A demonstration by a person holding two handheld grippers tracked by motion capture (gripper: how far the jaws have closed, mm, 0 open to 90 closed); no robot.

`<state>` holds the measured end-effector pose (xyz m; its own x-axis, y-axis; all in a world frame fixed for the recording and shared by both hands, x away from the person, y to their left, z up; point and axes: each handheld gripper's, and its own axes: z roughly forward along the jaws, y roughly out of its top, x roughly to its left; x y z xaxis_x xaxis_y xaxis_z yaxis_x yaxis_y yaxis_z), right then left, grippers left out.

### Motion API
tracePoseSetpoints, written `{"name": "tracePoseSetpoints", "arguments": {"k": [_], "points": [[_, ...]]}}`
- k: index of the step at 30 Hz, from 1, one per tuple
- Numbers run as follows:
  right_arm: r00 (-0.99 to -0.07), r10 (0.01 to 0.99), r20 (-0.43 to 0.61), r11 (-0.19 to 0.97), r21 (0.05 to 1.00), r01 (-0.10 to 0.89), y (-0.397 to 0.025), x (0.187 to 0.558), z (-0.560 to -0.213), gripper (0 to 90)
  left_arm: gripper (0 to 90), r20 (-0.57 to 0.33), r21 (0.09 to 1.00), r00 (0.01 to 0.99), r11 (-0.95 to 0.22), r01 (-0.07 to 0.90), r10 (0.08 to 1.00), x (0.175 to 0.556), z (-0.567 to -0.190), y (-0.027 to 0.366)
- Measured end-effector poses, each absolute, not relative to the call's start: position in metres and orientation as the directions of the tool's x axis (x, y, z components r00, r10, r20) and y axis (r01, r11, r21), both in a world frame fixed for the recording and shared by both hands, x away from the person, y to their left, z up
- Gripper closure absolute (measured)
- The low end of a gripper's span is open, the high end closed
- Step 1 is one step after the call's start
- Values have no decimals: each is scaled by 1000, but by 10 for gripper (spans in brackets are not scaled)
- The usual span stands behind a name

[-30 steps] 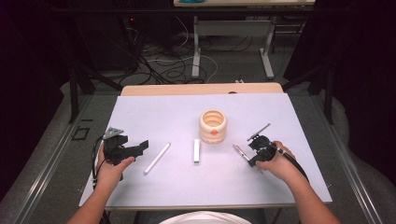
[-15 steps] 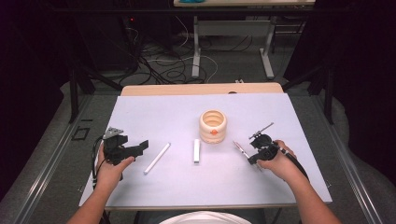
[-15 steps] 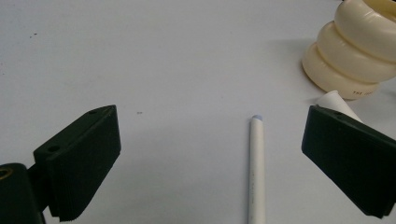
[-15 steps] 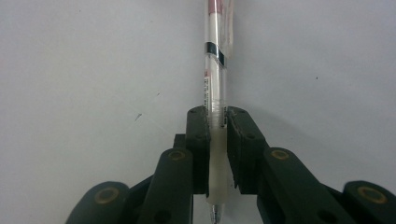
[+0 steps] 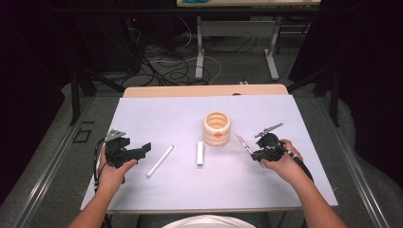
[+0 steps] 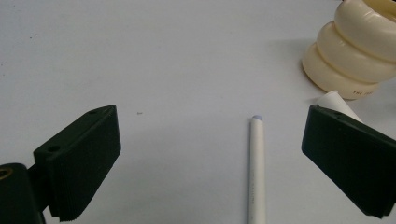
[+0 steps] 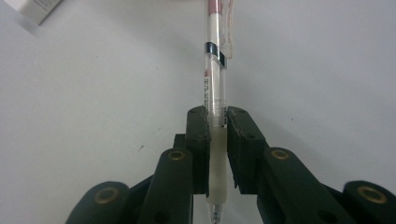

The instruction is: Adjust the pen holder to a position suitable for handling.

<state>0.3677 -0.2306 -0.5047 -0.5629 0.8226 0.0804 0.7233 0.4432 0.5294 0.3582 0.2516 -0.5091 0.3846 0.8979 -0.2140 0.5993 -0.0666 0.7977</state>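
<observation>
We note a matt, pale sheet (image 5: pixel 180 114) over the table, with bare wood (image 5: pixel 204 90) at its far edge, upper centre of the high view. The ringed holder (image 5: pixel 216 128) looks like smooth, slightly glossy cream plastic. The white stick (image 6: pixel 256 168) is matt. The right gripper (image 7: pixel 217 135) has matt black ribbed pads on a clear glossy plastic pen (image 7: pixel 214 79). The left gripper (image 6: pixel 210 158) has the same matt black.
</observation>
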Motion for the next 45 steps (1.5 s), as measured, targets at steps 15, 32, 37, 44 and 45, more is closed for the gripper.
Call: {"name": "tracePoseSetpoints", "arguments": {"k": [15,32,37,44,45], "points": [[-639,769,-23,476,687,548,-228,361,-488,795,47,-215,798,383,-64,599,898,358,-509,251],[-755,651,-73,523,765,377,-197,348,-483,795,47,-212,799,382,-66,598,900,359,-510,251],[-793,604,-81,537,777,329,-182,346,-482,794,47,-212,799,381,-65,598,900,359,-510,251],[-826,540,-161,570,792,218,-163,338,-481,795,47,-211,796,379,-66,602,901,359,-511,251],[-830,529,-180,579,791,198,-162,337,-480,795,47,-211,791,381,-71,607,900,359,-510,251]]}}
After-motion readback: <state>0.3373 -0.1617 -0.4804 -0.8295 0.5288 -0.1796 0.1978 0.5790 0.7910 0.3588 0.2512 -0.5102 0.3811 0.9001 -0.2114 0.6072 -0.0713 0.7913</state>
